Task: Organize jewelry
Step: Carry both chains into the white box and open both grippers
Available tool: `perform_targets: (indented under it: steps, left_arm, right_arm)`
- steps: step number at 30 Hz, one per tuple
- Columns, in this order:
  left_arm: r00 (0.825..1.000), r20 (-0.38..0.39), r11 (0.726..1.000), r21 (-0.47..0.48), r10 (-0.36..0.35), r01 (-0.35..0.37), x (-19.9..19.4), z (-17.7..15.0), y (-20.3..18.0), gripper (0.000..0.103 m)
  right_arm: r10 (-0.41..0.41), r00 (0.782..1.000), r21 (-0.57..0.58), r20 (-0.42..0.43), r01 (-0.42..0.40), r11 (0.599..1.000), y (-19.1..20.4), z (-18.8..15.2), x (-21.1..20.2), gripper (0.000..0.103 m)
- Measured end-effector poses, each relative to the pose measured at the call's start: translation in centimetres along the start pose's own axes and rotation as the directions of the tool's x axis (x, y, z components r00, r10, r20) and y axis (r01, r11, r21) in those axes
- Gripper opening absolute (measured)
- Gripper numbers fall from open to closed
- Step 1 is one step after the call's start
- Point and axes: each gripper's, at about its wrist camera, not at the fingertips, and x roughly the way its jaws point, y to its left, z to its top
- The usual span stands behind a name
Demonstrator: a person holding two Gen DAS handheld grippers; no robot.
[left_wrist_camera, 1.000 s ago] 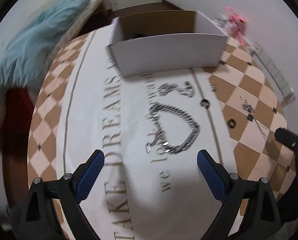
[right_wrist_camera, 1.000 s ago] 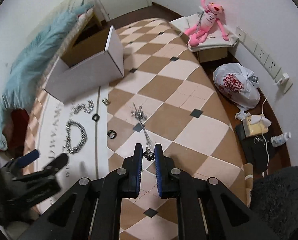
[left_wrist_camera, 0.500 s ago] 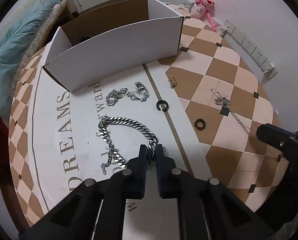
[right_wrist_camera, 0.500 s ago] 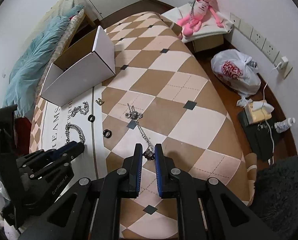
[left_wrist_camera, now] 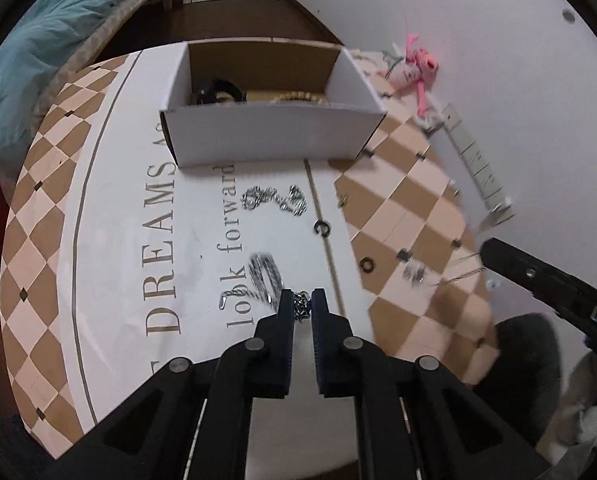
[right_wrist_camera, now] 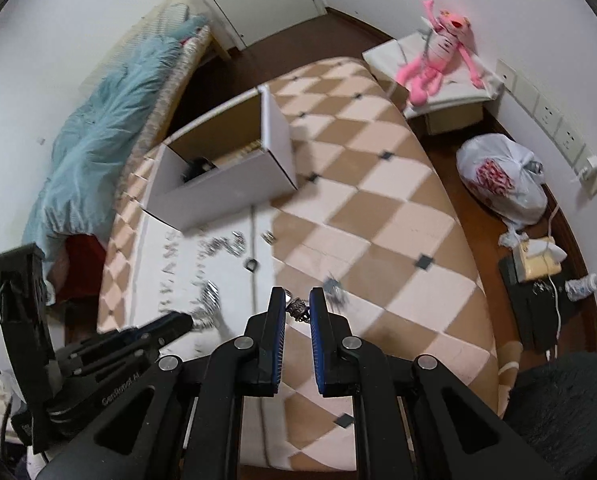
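My left gripper is shut on the thick silver chain, lifted so it hangs bunched above the printed white mat. My right gripper is shut on the thin silver necklace, whose pendant end dangles blurred over the checkered cloth; the same necklace shows in the left wrist view. A white open box stands beyond, holding dark and beaded pieces. A small silver chain, two black rings and a small gold piece lie on the table.
A pink plush toy lies on a cushion by the wall. A white plastic bag and clutter sit on the floor at right. A teal blanket covers the bed at left. Wall sockets run along the right.
My left gripper closed on the thick chain and raised it off the mat. My right gripper lifted the thin necklace off the cloth. Both moved toward the box.
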Motion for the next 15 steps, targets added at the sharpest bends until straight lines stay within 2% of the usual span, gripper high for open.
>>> perform_targets:
  steps: [6,10,15]
  left_arm:
    - [0.998,0.053,0.999,-0.022,-0.04,0.041,-3.1,1.9,0.0,0.006]
    - [0.992,0.086,0.992,-0.08,-0.092,0.099,-4.5,4.0,0.9,0.006]
    - [0.981,0.149,0.985,-0.098,-0.123,0.138,-7.0,7.5,1.3,0.006]
  right_arm:
    - [0.074,0.997,-0.028,0.023,-0.073,0.997,2.4,3.0,-1.8,0.012]
    - [0.124,0.991,-0.027,0.044,-0.123,0.992,3.8,5.6,-2.6,0.012]
    - [0.159,0.985,-0.067,0.066,-0.154,0.986,6.6,9.7,-3.3,0.012]
